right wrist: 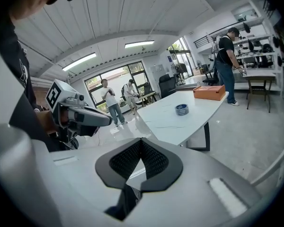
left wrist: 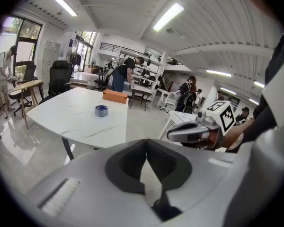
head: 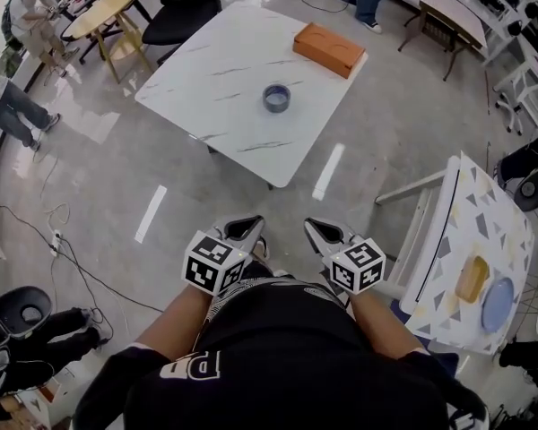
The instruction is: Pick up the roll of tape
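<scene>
On table (head: 217, 72), roll of tape (head: 276, 98), left tool (left wrist: 145, 142), right tool (right wrist: 141, 141) both pressed together, gripper views alone confirming.

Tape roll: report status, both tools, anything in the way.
Left tool and right tool shut, empty, held near the body. Tape roll flat on white table, untouched, out ahead. Orange box apart from it, not blocking.

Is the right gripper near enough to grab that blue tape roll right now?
Probably not yet. The right gripper sits shut by the person's body, with a stretch of floor between it and the table holding the tape roll. Nothing blocks the path forward.
</scene>
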